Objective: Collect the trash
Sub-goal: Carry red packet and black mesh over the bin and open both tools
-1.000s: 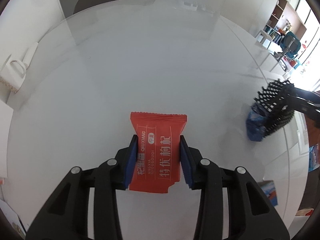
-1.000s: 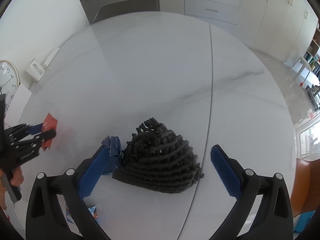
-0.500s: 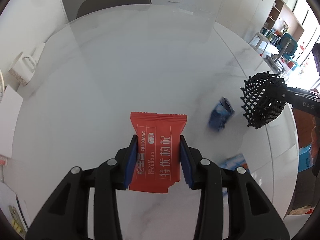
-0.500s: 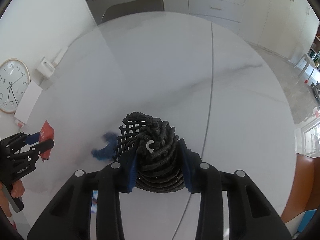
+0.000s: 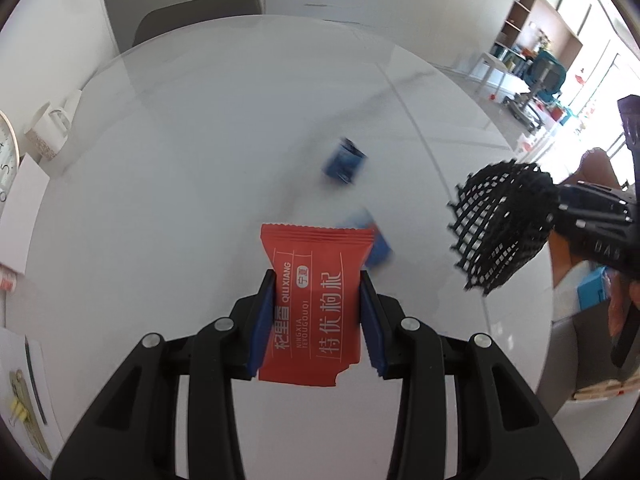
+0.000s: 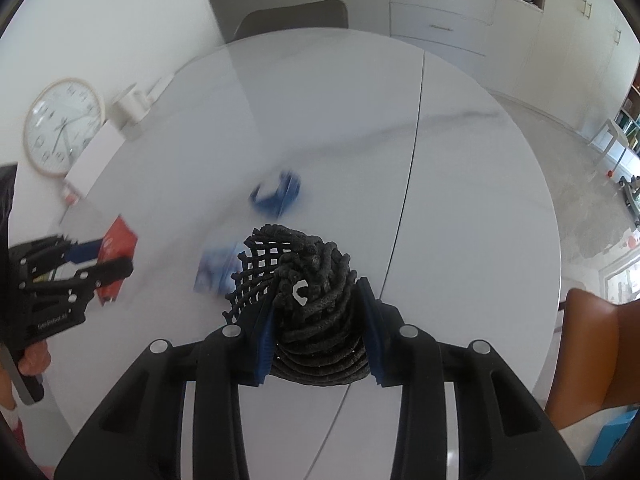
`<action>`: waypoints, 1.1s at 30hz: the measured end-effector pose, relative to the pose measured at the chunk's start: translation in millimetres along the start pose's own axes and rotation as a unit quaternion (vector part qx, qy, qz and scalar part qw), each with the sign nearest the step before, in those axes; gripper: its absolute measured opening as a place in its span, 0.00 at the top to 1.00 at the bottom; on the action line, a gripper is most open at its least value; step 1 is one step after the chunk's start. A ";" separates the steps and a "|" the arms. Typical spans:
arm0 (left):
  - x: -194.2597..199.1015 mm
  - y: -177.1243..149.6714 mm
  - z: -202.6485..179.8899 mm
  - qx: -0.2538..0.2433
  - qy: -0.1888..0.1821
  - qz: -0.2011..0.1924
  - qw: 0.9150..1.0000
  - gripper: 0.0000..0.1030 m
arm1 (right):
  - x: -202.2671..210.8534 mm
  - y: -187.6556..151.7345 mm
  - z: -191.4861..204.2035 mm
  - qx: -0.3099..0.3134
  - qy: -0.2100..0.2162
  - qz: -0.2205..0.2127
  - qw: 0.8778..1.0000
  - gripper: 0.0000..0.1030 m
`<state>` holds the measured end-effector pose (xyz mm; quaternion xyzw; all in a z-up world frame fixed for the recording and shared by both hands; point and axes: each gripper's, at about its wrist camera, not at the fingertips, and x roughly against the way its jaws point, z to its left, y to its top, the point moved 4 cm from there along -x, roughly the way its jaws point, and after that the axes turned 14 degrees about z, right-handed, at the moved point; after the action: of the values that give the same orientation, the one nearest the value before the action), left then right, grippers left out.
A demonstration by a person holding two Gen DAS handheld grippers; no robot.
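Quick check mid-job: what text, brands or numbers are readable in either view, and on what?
"QILIXIANG" and "NINGXIA TEYOUGOUQI": red wrapper in the left gripper; it also bears large Chinese characters.
"DAS": right gripper body, partly cut off.
Small pale print on the left gripper's side, right wrist view: too blurred.
Wall clock numerals: too blurred.
Blue wrappers: motion-blurred, unreadable.

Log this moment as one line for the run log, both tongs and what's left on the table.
left tongs: shut on red packet | right tongs: shut on black mesh basket | table: two blue wrappers, blurred

red wrapper [image 5: 316,304], black mesh net [image 6: 316,312], blue wrappers [image 5: 344,164]
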<state>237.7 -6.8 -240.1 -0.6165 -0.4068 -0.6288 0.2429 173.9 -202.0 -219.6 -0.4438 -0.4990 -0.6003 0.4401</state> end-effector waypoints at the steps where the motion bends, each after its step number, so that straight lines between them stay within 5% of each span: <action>1: 4.8 -10.8 -11.0 -0.002 0.000 0.000 1.000 0.62 | 2.6 -9.8 2.4 0.003 0.002 0.001 1.000 0.64; 14: 36.6 -106.7 -108.8 -0.011 -0.010 0.011 1.000 0.62 | 44.4 -145.6 18.5 0.053 0.030 0.018 0.998 0.64; 33: 29.3 -190.1 -244.9 -0.011 -0.011 0.026 1.000 0.62 | 57.1 -278.4 -53.2 0.083 0.043 0.062 0.994 0.64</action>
<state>-60.8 -95.0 -229.6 -0.6365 -0.3866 -0.6198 0.2474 -114.0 -227.6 -227.9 -0.4099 -0.4993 -0.5465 0.5330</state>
